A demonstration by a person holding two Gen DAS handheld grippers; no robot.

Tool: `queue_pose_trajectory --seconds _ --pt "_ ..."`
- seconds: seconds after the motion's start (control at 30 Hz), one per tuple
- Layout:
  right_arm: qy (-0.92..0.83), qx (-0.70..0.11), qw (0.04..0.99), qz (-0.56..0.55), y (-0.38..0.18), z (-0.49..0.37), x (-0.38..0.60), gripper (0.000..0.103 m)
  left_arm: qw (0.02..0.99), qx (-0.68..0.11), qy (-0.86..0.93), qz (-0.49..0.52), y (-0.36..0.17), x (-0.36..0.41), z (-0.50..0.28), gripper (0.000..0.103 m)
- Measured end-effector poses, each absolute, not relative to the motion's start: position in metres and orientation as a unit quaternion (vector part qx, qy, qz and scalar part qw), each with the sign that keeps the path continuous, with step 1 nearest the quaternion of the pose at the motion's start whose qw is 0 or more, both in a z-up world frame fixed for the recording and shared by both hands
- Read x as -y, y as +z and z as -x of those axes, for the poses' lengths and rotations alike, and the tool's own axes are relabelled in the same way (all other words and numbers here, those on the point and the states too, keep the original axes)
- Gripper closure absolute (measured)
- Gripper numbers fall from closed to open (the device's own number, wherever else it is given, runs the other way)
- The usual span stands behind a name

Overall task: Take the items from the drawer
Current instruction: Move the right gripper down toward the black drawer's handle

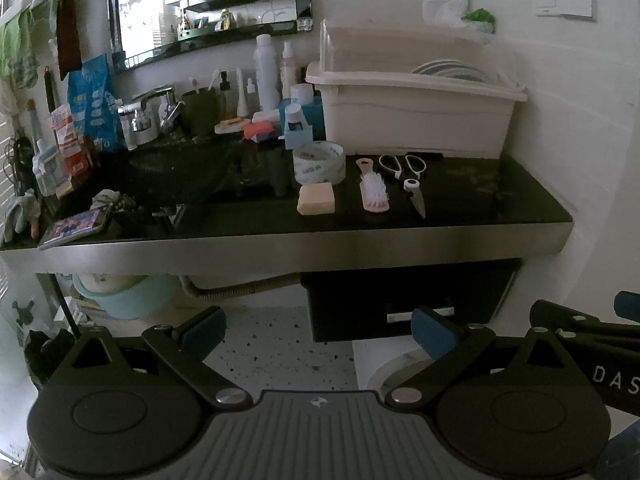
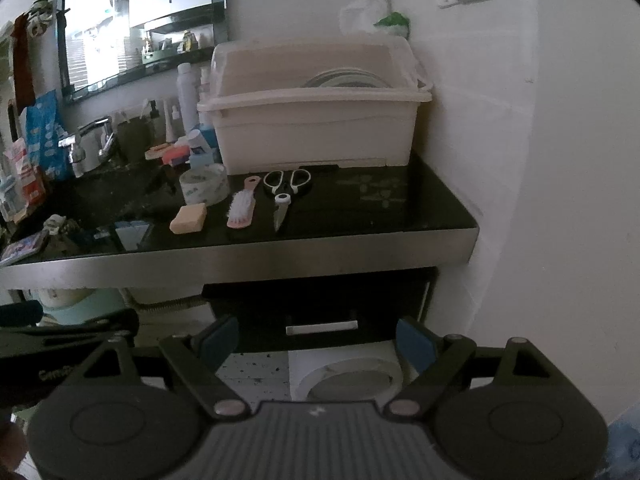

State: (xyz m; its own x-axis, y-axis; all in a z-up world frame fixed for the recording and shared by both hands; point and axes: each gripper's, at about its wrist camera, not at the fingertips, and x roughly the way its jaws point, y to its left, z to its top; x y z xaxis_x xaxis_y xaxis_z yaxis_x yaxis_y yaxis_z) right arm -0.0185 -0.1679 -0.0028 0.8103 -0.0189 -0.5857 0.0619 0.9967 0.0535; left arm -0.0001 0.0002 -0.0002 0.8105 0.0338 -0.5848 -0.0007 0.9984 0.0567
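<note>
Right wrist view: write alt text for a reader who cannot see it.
The open right gripper points at a closed dark drawer with a pale handle, under a black counter. On the counter lie a roll of tape, a soap bar, a pink brush and scissors, before a beige dish rack.

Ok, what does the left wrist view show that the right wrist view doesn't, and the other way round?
Only the left wrist view shows the green cloth hanging at far left and the right gripper at its edge.

Only the right wrist view shows the left gripper at its edge.

Both show the closed drawer, and on the counter the tape roll, soap bar, brush, scissors and dish rack.
</note>
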Motion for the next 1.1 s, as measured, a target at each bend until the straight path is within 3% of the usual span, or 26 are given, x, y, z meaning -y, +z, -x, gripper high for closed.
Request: queue_pose_trajectory --seconds 1.1 --pt "-0.033 -0.312 0.950 -0.016 -0.009 0.013 0.164 0.017 0.949 -0.314 0.014 -0.007 -0.015 0.002 -0.011 0.005"
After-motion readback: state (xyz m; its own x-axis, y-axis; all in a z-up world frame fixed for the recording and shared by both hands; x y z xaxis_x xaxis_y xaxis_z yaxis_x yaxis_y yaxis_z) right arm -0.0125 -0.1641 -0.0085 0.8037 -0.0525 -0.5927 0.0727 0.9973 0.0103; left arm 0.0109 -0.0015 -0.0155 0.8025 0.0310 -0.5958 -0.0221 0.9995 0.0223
